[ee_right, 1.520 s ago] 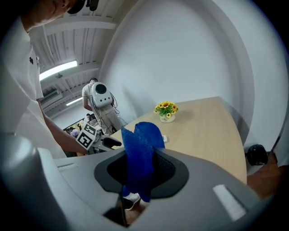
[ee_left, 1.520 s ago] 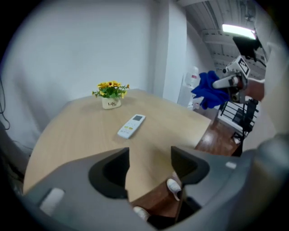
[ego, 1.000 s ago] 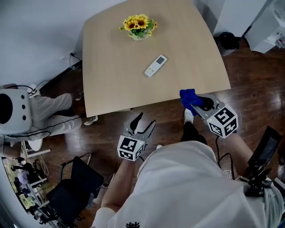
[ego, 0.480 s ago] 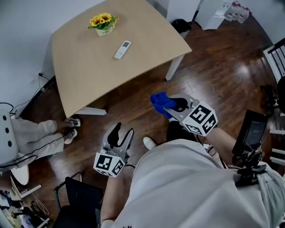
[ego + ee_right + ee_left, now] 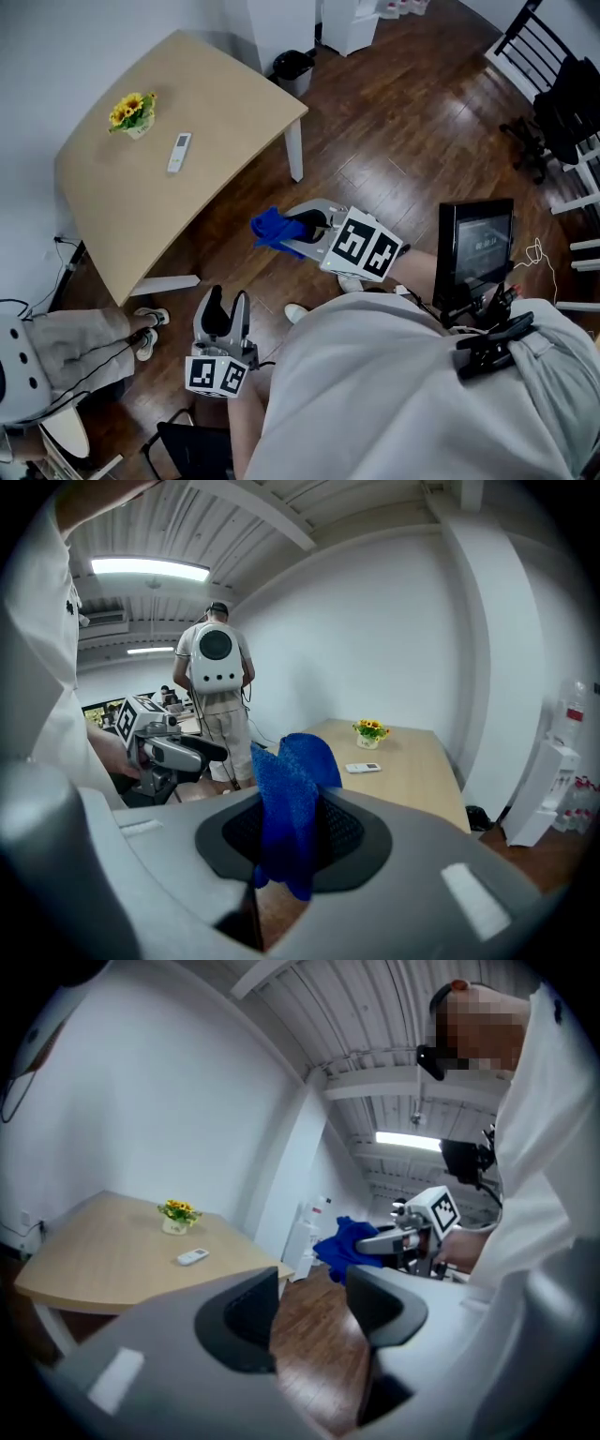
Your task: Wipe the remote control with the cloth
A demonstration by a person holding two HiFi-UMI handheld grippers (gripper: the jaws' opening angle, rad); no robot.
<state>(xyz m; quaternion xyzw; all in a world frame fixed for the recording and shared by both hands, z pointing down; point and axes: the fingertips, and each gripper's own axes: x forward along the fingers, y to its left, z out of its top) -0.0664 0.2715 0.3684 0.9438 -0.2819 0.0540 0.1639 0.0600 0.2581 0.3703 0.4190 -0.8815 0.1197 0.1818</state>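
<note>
The white remote control (image 5: 178, 153) lay flat on a pale wooden table (image 5: 220, 108) in the upper left of the head view, just beside a small pot of yellow flowers (image 5: 131, 112) and well apart from both grippers. The blue cloth (image 5: 270, 228) was near the middle of the frame, over the dark wooden floor (image 5: 375, 169) and off the table, clamped between the jaws of the right gripper (image 5: 298, 230). In the right gripper view the cloth (image 5: 286, 808) stood bunched upright between the two jaws, spilling above and below them. The left gripper (image 5: 223, 305) sat lower and further left in the head view, over the floor. Its jaws were drawn in close with nothing between them, and in the left gripper view only floor showed through the narrow gap. The person holding both wore a white top that filled the lower right of the head view. A small screen (image 5: 476, 246) stood at the right, and a black bin (image 5: 292, 66) sat beyond the table's far corner.
</note>
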